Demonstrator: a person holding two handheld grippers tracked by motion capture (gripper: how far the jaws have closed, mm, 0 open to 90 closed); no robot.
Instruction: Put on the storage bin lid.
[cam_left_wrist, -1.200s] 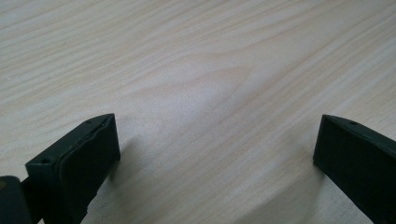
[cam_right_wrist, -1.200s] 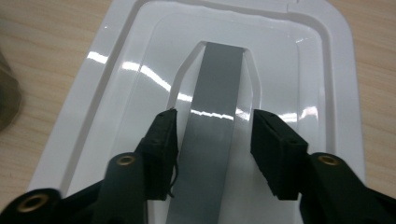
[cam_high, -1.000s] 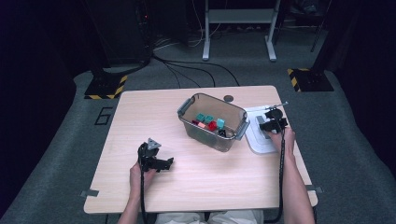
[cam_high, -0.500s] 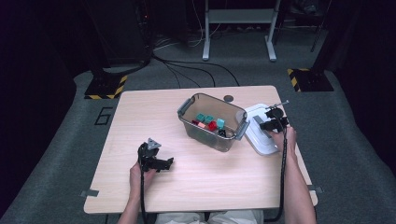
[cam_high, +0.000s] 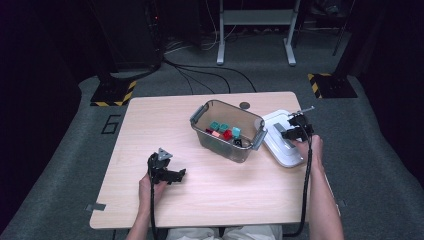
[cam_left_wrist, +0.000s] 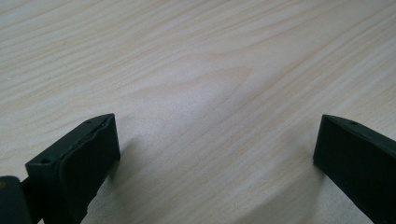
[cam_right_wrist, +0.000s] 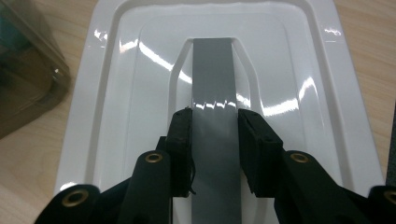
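Note:
A white lid (cam_high: 286, 150) (cam_right_wrist: 140, 93) with a grey handle strip (cam_right_wrist: 212, 70) lies flat on the table, to the right of a clear plastic bin (cam_high: 220, 147). My right gripper (cam_high: 295, 131) (cam_right_wrist: 214, 126) points down at the lid, with its jaws pressed against both sides of the grey handle, shut on it. The bin holds several small teal blocks (cam_high: 219, 126) and a red block (cam_high: 227, 134). My left gripper (cam_high: 172, 175) (cam_left_wrist: 217, 144) rests low over the bare wood at the near left, jaws wide open with nothing between them.
The light wooden table (cam_high: 165, 125) ends close behind the lid on the right. A small dark disc (cam_high: 244, 105) lies at the far edge behind the bin. Cables and stand legs are on the floor beyond.
The right gripper has shifted slightly toward the near side over the lid. The left gripper has kept still.

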